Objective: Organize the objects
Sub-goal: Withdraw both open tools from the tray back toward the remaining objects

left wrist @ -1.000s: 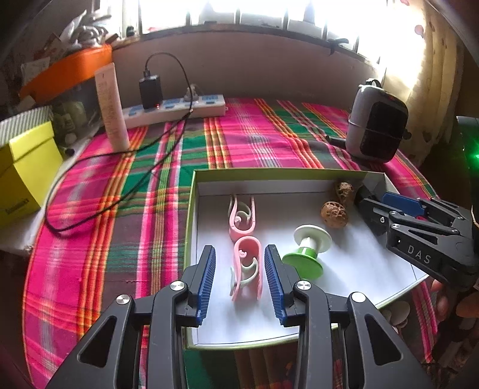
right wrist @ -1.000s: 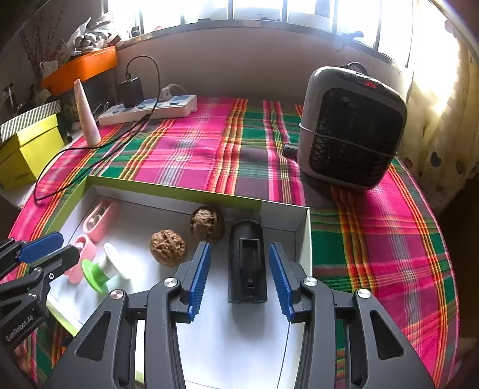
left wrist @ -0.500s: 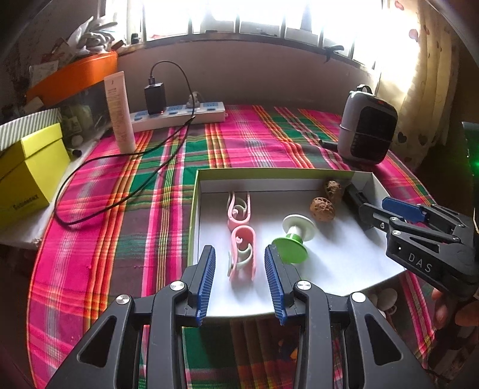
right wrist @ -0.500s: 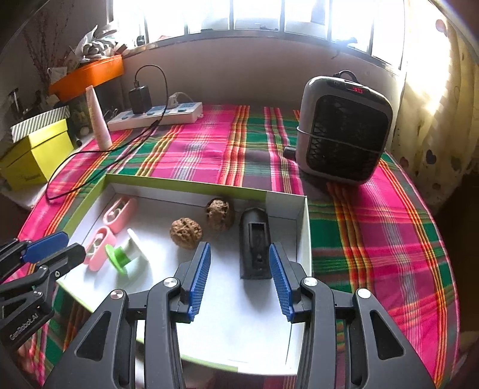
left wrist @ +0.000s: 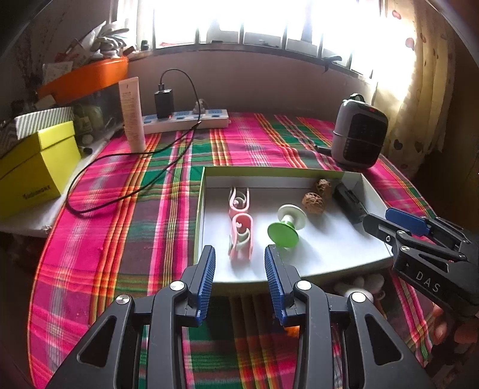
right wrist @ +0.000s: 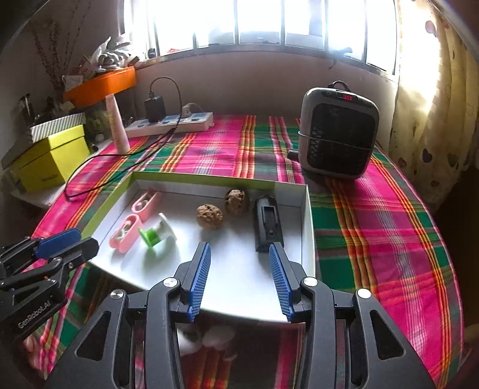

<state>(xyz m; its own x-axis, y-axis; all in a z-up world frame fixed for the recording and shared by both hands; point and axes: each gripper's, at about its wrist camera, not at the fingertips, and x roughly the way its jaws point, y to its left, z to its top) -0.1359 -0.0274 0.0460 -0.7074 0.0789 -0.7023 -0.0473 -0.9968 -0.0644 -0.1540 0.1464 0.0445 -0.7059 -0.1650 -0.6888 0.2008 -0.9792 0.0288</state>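
We held both tongs — the left tongs (left wrist: 239,269) and right tongs (right wrist: 239,269) — partly open and empty over the white tray (right wrist: 239,287), judging its walnuts (right wrist: 209,216) light, hard, roll-prone — best pinched across the middle.

Glare washes out the window panes (right wrist: 269,21); the heater's red display (right wrist: 347,96) is too small to read, the yellow box (left wrist: 33,167) runs off the left edge, and pale objects (right wrist: 209,335) under the tray's rim (right wrist: 245,315) stay indistinct

Left gripper (left wrist: 239,266) and right gripper (right wrist: 239,266) — jaws parted, empty, both angled downward toward twelve o'clock.
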